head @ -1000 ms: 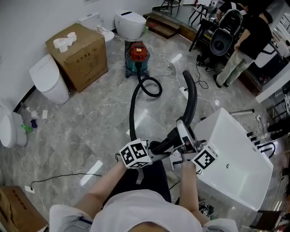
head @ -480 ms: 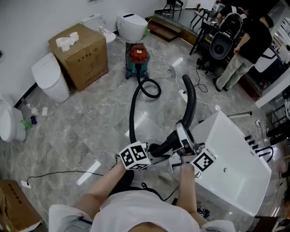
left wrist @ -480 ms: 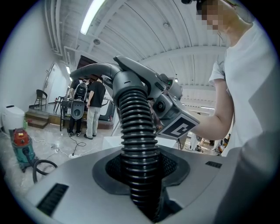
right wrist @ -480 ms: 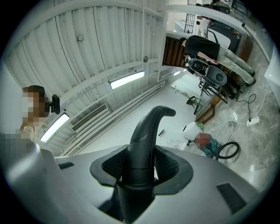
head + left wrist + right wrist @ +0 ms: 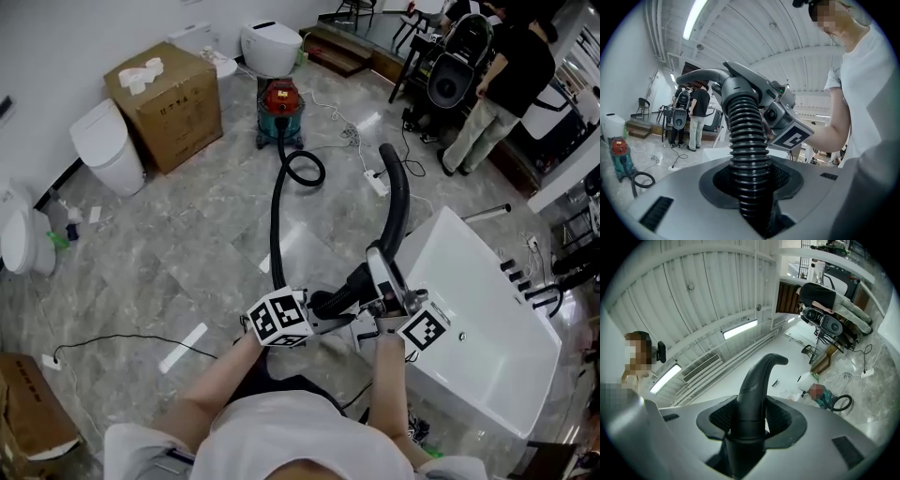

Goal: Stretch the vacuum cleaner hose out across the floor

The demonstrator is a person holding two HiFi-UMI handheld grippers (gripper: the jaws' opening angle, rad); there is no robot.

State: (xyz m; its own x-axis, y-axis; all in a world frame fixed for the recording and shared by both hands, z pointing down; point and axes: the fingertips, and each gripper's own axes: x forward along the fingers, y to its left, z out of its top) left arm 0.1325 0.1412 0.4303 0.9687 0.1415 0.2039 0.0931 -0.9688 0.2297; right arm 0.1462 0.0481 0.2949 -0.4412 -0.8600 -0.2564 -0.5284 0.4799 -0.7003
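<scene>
Hose gripped by left tongs, handle by right tongs.

The hose lies on the floor between the box and the bathtub.

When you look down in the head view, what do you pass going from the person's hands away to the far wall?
Left gripper on the hose and right gripper on its handle → hose loop → vacuum cleaner → white toilet.
</scene>
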